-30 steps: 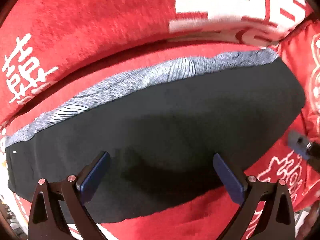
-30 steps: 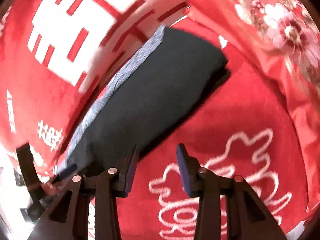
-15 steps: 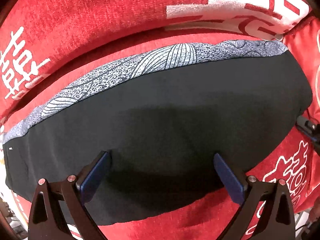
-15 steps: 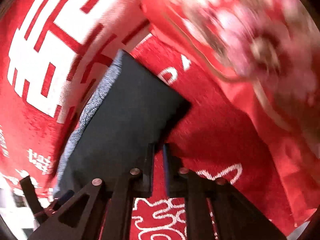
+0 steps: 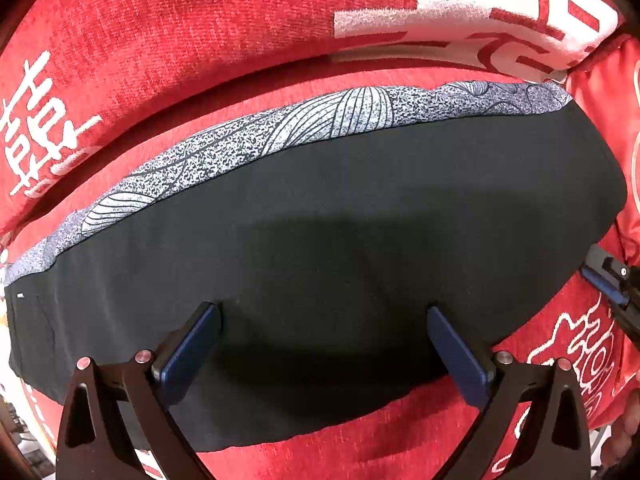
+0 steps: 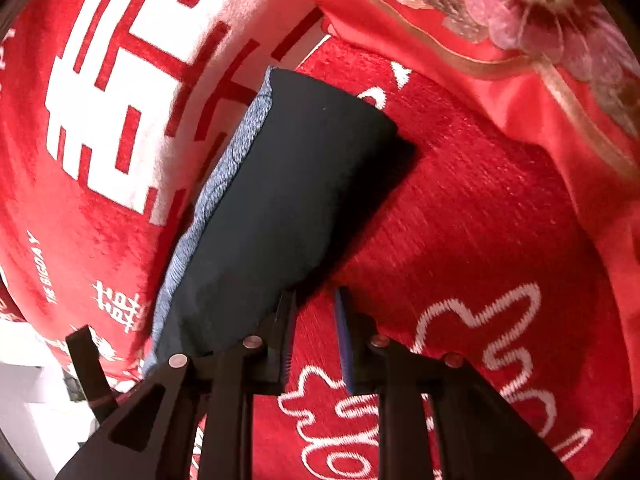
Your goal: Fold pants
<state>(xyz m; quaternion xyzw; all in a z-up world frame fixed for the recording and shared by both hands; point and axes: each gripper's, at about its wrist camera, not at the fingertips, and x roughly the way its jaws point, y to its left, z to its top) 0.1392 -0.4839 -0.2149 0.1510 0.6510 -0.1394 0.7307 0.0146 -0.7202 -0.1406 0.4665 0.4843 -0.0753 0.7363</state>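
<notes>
While smooth black pants (image 5: 320, 216) lie folded on plush red cover (image 5: 200, 32), left tongs (image 5: 324, 344) gape, right tongs (image 6: 314, 336) narrow.

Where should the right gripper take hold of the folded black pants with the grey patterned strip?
Grip the black pants at the near short end, coming low from the open red-cushion side: that end faces the right gripper, and it looks slightly raised.

The left claw (image 5: 324, 344) is spread wide, while the right claw (image 6: 316, 336) is narrowly parted, gripping nothing.
</notes>
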